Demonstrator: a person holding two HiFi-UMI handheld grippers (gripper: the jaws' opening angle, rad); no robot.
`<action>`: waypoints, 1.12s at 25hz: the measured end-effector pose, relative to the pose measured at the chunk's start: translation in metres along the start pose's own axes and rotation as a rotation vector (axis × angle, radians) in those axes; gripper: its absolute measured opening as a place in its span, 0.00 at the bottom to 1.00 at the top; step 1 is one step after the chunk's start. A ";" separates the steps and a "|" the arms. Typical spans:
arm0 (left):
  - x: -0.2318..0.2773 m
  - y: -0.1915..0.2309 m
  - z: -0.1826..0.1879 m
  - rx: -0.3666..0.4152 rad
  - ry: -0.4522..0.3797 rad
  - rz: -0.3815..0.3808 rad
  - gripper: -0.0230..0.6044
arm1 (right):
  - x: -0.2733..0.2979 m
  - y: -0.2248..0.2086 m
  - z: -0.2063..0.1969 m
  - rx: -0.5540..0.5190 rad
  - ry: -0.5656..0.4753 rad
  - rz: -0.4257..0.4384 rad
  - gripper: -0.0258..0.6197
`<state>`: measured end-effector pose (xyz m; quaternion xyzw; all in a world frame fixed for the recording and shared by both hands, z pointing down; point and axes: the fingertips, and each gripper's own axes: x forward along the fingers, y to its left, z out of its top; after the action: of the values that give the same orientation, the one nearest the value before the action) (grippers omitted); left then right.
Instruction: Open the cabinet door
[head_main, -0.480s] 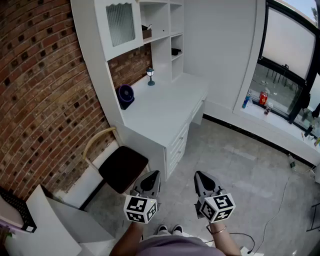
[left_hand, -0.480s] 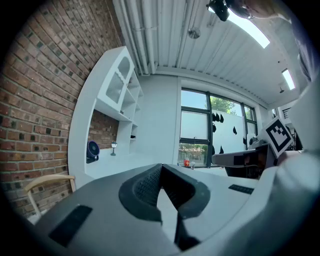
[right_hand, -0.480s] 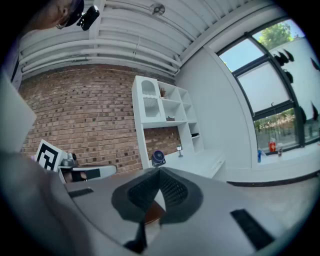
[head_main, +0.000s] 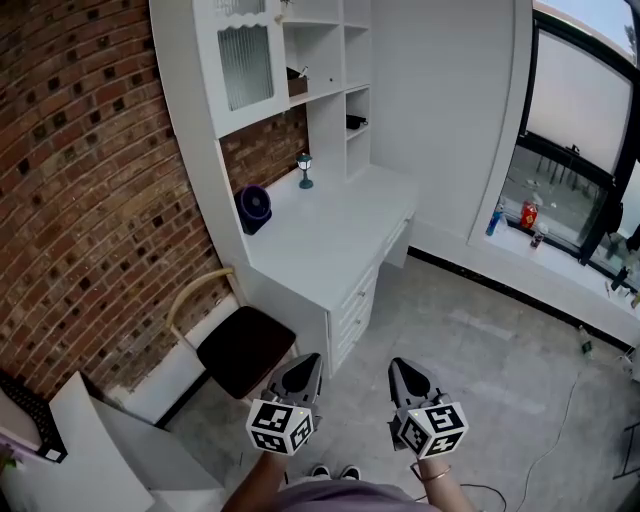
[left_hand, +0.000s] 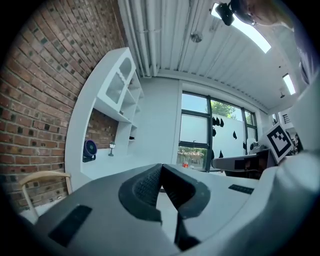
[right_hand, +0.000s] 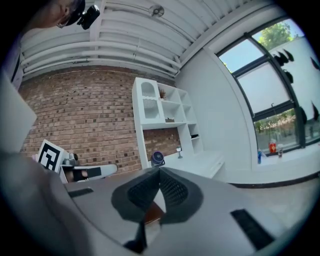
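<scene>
cabinet door (head_main: 245, 65), a white frame with a ribbed glass pane, is set high in the white wall unit that rises from the bench's (head_main: 330, 235) back edge, at its left end. it looks flush in its frame, and both tools are well apart from it.

nearest, well short of the bench's front corner, the left hand-held gripper (head_main: 310, 360) and the right hand-held gripper (head_main: 401, 366) are held side by side above the grey floor (head_main: 480, 340), each with its marker cube toward the person. both point toward the bench. in the left gripper view the dark ribbed pads (left_hand: 150, 185) are pressed together with nothing between them, and the right gripper view shows the same for the right.

just beyond them, at the bench's near end, stands a chair (head_main: 245, 350) with a dark seat and a curved pale wooden back, close to the brick wall (head_main: 80, 180). white drawers (head_main: 355, 300) fill the bench's front below that near corner.

on the bench top, toward its back edge, a dark blue fan (head_main: 253, 207) sits below the cabinet door, and a small lamp (head_main: 305, 170) stands just to its right. open shelves (head_main: 345, 60) stand to the right of the door, above the bench's far end, with small dark items on them.

far to the bench's right, a dark-framed window (head_main: 580, 110) has a red bottle (head_main: 528, 214) and a blue bottle (head_main: 493, 220) on its sill.
</scene>
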<state>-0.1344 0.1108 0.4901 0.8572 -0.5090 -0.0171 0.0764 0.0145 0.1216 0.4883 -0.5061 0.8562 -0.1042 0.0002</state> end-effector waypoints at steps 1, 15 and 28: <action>0.001 -0.001 0.000 0.004 0.000 0.006 0.04 | -0.001 -0.003 0.002 -0.001 -0.008 -0.002 0.04; 0.007 -0.009 0.007 0.056 0.004 0.073 0.17 | -0.004 -0.024 0.006 0.054 -0.030 0.023 0.23; 0.077 0.050 0.010 0.068 0.008 0.084 0.27 | 0.082 -0.044 0.012 0.064 -0.024 0.060 0.29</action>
<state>-0.1420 0.0183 0.4911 0.8373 -0.5444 0.0072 0.0498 0.0136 0.0283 0.4927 -0.4810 0.8672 -0.1255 0.0298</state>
